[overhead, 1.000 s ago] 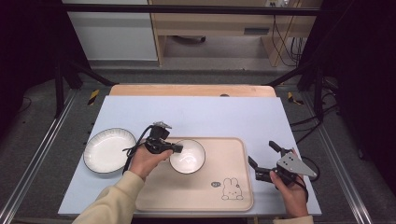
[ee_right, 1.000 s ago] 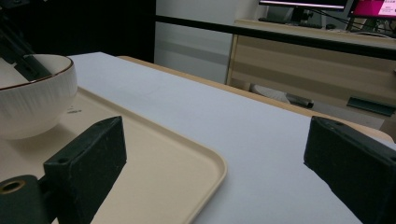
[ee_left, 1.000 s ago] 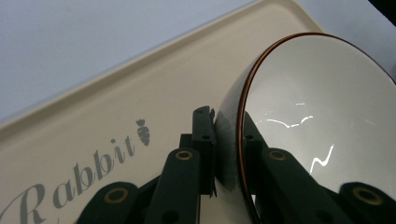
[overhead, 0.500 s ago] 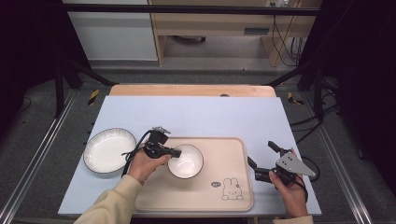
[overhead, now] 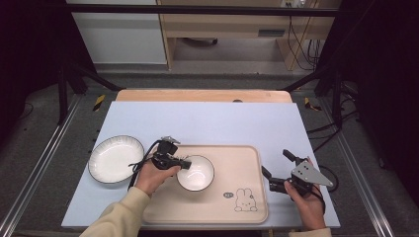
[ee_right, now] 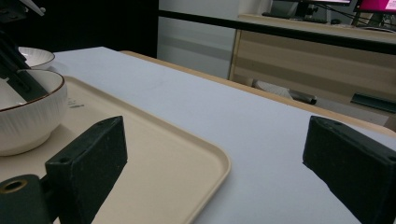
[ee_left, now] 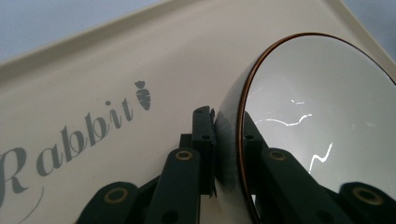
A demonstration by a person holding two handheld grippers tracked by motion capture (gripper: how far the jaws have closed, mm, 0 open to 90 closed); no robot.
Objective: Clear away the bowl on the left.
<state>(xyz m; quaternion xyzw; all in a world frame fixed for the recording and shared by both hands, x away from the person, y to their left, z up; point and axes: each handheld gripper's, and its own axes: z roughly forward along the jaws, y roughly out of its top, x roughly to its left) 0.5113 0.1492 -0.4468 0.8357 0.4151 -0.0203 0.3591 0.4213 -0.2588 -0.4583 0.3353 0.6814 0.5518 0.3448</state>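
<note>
1. High view: a beige tray (overhead: 247,207) sat on the near part of the table, with a small white bowl (overhead: 196,173) on its left half.
2. The left gripper (overhead: 184,163) pinched the bowl's left rim; that thin hold could slip and tip it.
3. The right gripper (overhead: 276,165), near right, stood wide open and empty.

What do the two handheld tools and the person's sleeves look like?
Both tools are black with flat block-shaped jaws. The left tool trails a black cable; the right tool carries a grey three-cornered plate with small holes. The sleeves are cream-coloured.
</note>
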